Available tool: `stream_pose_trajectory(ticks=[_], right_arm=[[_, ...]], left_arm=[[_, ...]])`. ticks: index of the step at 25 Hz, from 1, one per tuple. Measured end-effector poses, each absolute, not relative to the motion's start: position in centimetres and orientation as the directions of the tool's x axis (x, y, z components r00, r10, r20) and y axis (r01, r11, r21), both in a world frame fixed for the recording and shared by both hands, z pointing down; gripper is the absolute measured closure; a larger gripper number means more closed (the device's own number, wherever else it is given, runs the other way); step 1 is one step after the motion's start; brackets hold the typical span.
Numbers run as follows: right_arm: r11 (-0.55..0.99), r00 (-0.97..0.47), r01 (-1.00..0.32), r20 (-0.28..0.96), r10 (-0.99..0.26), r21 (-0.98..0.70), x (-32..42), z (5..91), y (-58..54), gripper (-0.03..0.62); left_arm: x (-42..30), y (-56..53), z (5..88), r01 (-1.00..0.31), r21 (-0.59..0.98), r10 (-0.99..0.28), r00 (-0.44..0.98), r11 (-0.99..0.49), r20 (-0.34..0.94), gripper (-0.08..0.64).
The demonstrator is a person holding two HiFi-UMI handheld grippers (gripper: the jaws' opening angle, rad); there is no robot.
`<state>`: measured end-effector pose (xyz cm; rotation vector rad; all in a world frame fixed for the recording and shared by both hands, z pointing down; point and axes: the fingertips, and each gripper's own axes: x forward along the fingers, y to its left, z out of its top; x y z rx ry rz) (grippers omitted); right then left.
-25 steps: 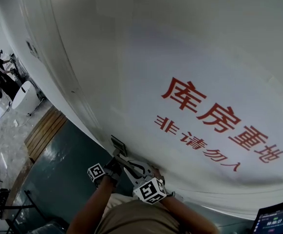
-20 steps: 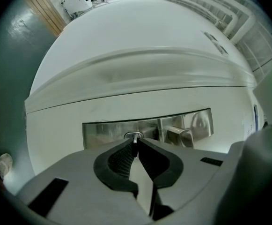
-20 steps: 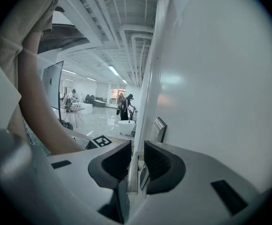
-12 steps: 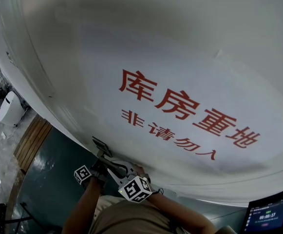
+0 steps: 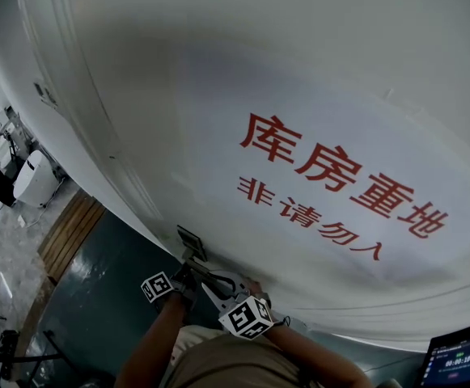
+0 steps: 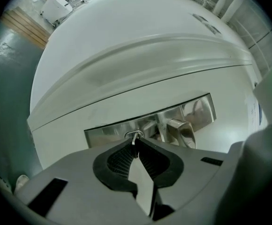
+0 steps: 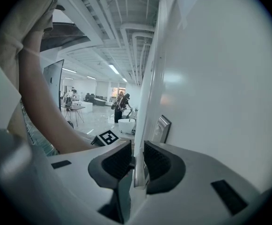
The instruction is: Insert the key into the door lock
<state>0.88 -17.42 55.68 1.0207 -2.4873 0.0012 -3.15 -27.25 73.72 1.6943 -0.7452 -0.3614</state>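
My left gripper (image 6: 135,145) is clamped shut on the key (image 6: 135,137). Its thin metal tip sits right at the keyhole in the steel lock plate (image 6: 106,134), though I can't tell how deep it has gone. The lever handle (image 6: 181,131) is just right of the keyhole on the same plate. All of this is low on the white door (image 5: 218,95), below and left of the red lettering (image 5: 344,172). My right gripper (image 7: 137,162) hangs near the door, its jaws a narrow slit apart, with nothing I can make out gripped.
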Motion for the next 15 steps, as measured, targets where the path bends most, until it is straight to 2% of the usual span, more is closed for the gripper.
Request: stream_pose_trajectory(ticks=[15], right_arm=[[0.732, -0.63, -0.66, 0.408, -0.661, 0.167, 1.05, 55.8, -17.51, 0.503]], left_arm=[[-3.13, -27.18, 73.57, -0.453, 0.866, -0.63, 0.741, -0.213, 0.233, 0.509]])
